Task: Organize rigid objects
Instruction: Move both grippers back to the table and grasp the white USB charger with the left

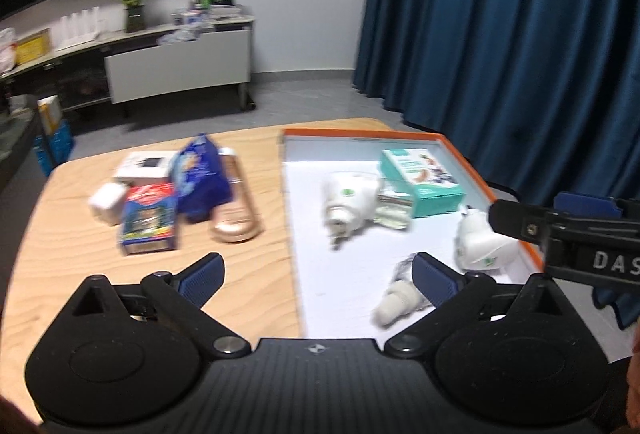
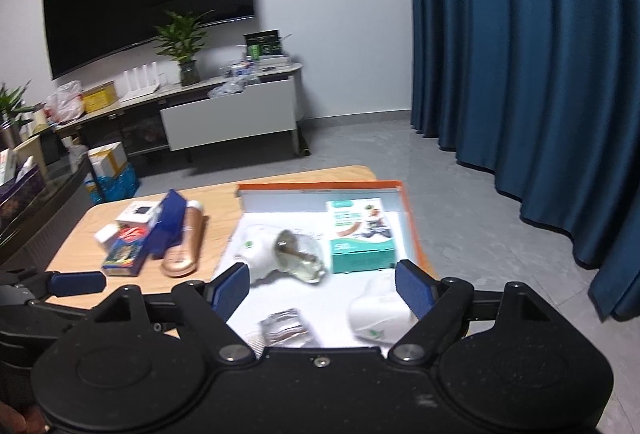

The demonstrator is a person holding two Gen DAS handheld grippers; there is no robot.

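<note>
Orange-rimmed, the tray (image 1: 508, 190) sits on the right half of our wooden tabletop (image 1: 60, 254), holding a teal box (image 1: 420, 178), white plug-in devices (image 1: 352, 198) and a small bottle (image 1: 396, 302). We hold the left gripper (image 1: 316, 274) and right gripper (image 2: 322, 282) with jaws wide and nothing between them. Left of the tray lie a blue pouch (image 1: 204, 174), a rose-gold tube (image 1: 236, 202) and small boxes (image 1: 148, 222).

The desk (image 1: 248, 274) looks like pale, matt wood with visible grain. The tray (image 1: 504, 190) has a smooth white floor and an orange rim. The teal box (image 2: 360, 234) looks like printed card. The tube (image 2: 182, 246) is glossy copper-coloured. Each tool has matt black plastic with ribbed blue pads (image 1: 202, 276). The curtain (image 2: 520, 54) is blue cloth.
</note>
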